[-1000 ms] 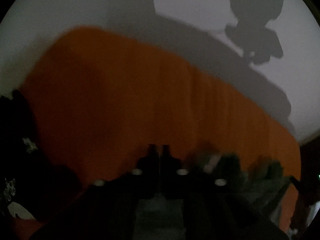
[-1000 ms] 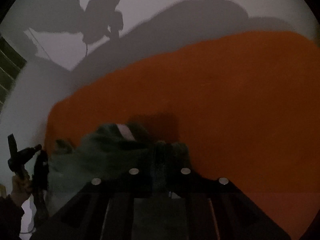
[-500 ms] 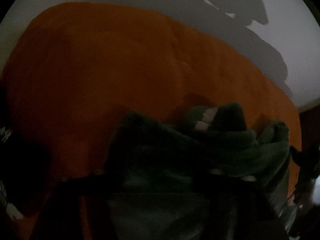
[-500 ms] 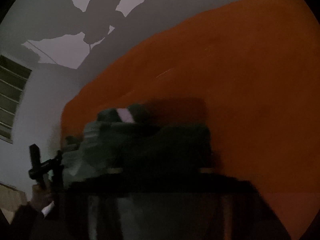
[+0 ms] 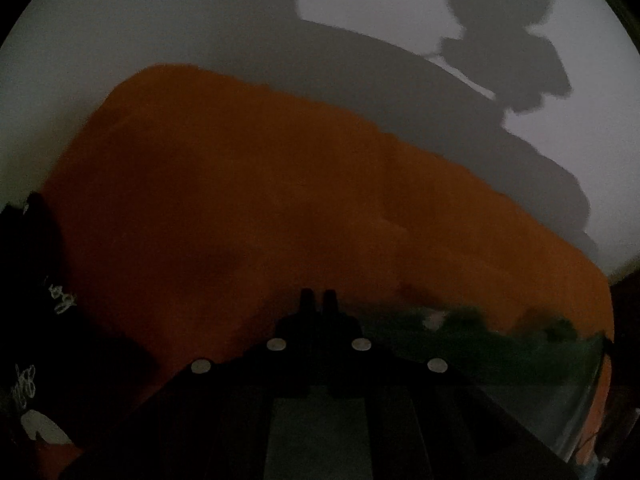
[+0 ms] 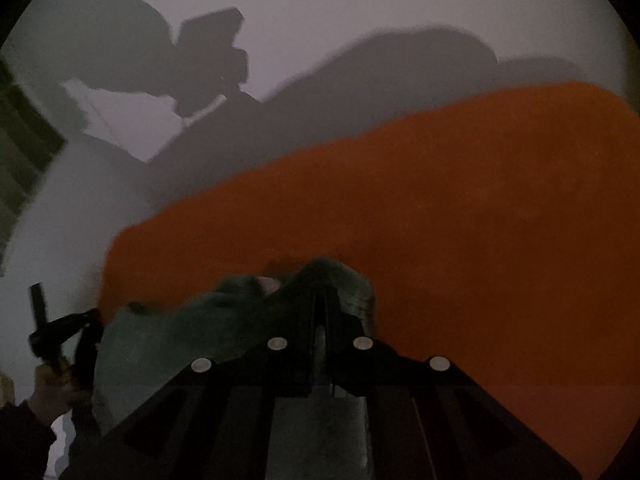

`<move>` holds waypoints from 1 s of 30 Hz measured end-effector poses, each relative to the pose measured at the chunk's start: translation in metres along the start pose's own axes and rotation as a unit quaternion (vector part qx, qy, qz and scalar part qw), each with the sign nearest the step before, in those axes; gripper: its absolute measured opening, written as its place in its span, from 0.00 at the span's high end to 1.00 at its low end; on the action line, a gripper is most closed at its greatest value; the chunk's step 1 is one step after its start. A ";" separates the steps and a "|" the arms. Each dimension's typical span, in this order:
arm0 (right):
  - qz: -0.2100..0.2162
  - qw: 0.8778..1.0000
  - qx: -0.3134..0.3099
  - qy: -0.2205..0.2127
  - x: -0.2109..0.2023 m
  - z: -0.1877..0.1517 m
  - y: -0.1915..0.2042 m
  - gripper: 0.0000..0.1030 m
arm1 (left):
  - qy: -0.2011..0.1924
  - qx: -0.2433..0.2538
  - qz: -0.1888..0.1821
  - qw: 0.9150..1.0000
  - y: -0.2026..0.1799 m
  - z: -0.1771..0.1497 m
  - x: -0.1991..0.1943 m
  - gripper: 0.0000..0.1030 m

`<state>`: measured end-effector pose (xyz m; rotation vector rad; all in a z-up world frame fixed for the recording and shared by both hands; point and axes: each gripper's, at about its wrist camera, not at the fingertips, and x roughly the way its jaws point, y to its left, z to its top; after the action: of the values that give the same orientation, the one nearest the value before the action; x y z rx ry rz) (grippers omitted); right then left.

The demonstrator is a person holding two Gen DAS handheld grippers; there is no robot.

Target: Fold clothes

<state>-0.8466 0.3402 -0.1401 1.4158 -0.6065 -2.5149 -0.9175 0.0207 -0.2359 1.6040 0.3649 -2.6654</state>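
A dark green garment [image 6: 192, 340] hangs stretched between my two grippers over an orange-covered surface [image 6: 480, 220]. My right gripper [image 6: 320, 296] is shut on a bunched fold of it, and the cloth wraps around the fingertips. In the left wrist view my left gripper [image 5: 318, 300] is shut with its tips pressed together, and the green garment [image 5: 480, 344] trails off to its right and beneath it. The right wrist view shows the left gripper [image 6: 60, 332] in a hand [image 6: 48, 388] at the garment's far corner. The light is dim, so the left pinch itself is hard to make out.
A black garment with white print [image 5: 28, 360] lies at the left edge of the orange surface [image 5: 280, 200]. Behind stands a pale wall [image 5: 160, 20] carrying the shadows of the arms and grippers. A slatted window [image 6: 20, 160] is at the left.
Half a second ago the green cloth was bunched up in front of both cameras. Now both grippers have pulled back, and the cloth sits lower and spread between them, with both sets of jaws showing.
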 end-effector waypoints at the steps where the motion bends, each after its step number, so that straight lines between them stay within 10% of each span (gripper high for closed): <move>1: -0.008 1.000 0.006 0.018 0.014 0.002 -0.005 0.97 | 0.009 -0.007 0.005 1.000 0.005 -0.002 0.006 0.96; 6: -0.003 0.996 0.025 0.084 0.048 0.001 -0.022 0.93 | 0.035 -0.025 -0.014 0.999 0.017 -0.018 0.012 0.95; 11: 0.041 0.996 0.062 0.058 0.004 0.004 -0.047 0.32 | 0.090 -0.019 -0.066 0.994 0.023 -0.026 0.005 0.70; 17: 0.102 0.986 0.077 0.110 -0.033 -0.044 -0.085 0.25 | 0.108 -0.010 -0.151 0.983 0.039 -0.061 -0.026 0.26; 21: 0.096 0.979 0.077 0.164 0.001 -0.072 -0.117 0.25 | 0.132 0.006 -0.162 0.978 0.030 -0.076 -0.005 0.26; 30: 0.224 0.959 0.046 0.166 0.055 -0.043 -0.110 0.13 | 0.173 -0.047 -0.167 0.969 0.014 -0.072 0.065 0.25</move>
<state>-0.8351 0.4079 -0.2503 1.4860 -0.8680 -1.8737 -0.8836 0.0294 -0.3273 2.1470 0.8252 -2.5176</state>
